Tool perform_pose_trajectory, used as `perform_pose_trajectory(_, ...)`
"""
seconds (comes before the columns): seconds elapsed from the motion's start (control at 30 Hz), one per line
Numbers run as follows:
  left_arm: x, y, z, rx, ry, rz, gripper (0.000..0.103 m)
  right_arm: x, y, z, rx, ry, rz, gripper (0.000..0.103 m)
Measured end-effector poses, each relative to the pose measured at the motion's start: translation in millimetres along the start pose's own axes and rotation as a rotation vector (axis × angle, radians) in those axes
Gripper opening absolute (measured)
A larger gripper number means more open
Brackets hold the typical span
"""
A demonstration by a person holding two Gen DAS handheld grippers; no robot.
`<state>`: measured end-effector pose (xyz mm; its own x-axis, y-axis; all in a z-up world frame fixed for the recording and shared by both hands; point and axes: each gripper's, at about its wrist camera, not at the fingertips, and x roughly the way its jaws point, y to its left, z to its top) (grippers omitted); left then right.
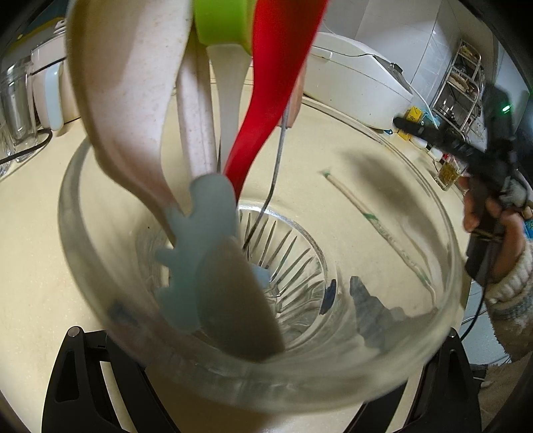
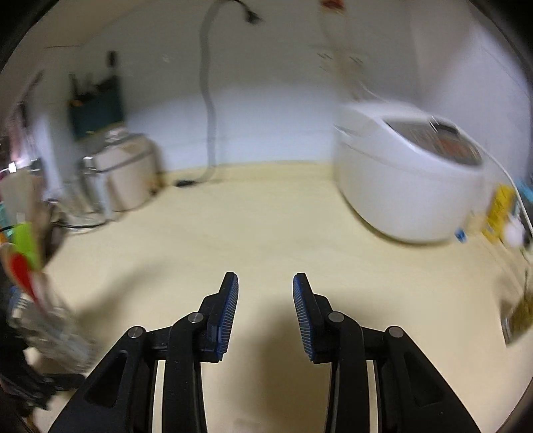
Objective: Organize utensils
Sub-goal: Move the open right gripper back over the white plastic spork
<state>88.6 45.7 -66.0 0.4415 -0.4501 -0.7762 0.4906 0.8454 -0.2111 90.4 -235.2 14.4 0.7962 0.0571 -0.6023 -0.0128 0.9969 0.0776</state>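
Left wrist view looks down into a clear glass jar (image 1: pixel 383 363) that fills most of the frame, its wide rim spanning the space between the two black arms of the left tool (image 1: pixel 263 393). The arms press against the jar's outside on both sides, so this tool is clamped around the jar. Several utensils stand in the jar, leaning toward the left side: a beige speckled rice paddle (image 1: pixel 126 100), a second beige handle (image 1: pixel 196 133) behind it, a white utensil with a green top (image 1: pixel 226 30), a red spoon (image 1: pixel 266 100), a thin metal fork (image 1: pixel 278 160) whose tines reach the ribbed glass bottom, and a pale blue silicone piece with a lobed outline (image 1: pixel 200 239). Seen through the glass, a pair of wrapped chopsticks (image 1: pixel 376 223) lies on the cream table (image 1: pixel 33 259) to the right of the jar. A white rice cooker (image 1: pixel 353 80) stands at the back, a metal rack (image 1: pixel 459 86) beyond it, and another white appliance (image 1: pixel 50 90) sits at the far left.

Right wrist view, blurred, shows the right tool (image 2: pixel 265 313) with its blue-padded fingers (image 2: pixel 230 309) parted and nothing between them, above bare table surface. The jar with its red and green utensils appears smeared at the left edge (image 2: pixel 50 319). In the left view the person's right hand (image 1: pixel 493 229) grips that tool's handle to the right of the jar, well apart from the chopsticks.
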Motion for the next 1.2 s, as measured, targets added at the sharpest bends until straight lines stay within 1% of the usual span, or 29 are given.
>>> perform_pose_trajectory(0.1,0.0,0.2,-0.1,0.000,0.000,0.000,0.094,10.4,-18.2,-10.7,0.028,0.016,-0.044,0.034)
perform_pose_trajectory(0.2,1.2,-1.8,1.2,0.000,0.000,0.000,0.094,15.5,-20.6,-15.4,0.009,0.013,-0.066,0.035)
perform_pose_trajectory(0.27,1.3,-2.0,1.2,-0.002,-0.001,-0.003,0.094,16.3,-20.8,-18.2,0.006,0.019,-0.063,0.038)
perform_pose_trajectory(0.33,1.2,-1.4,0.9,-0.003,-0.001,-0.004,0.094,15.6,-21.0,-17.0,0.008,0.005,-0.059,0.040)
perform_pose_trajectory(0.5,1.0,-0.9,0.3,-0.001,-0.001,-0.002,0.094,17.7,-18.0,-15.3,0.000,0.009,-0.068,0.041)
perform_pose_trajectory(0.73,1.7,0.3,-0.8,-0.004,-0.002,-0.005,0.094,17.9,-22.3,-15.8,0.030,0.005,-0.091,0.048)
perform_pose_trajectory(0.97,0.8,0.5,0.1,-0.001,-0.001,-0.001,0.094,20.6,-18.4,-15.8,0.005,0.016,-0.093,0.049)
perform_pose_trajectory(1.2,0.4,-1.2,0.5,0.001,0.000,0.001,0.094,21.4,-19.8,-16.4,0.010,0.024,-0.088,0.049)
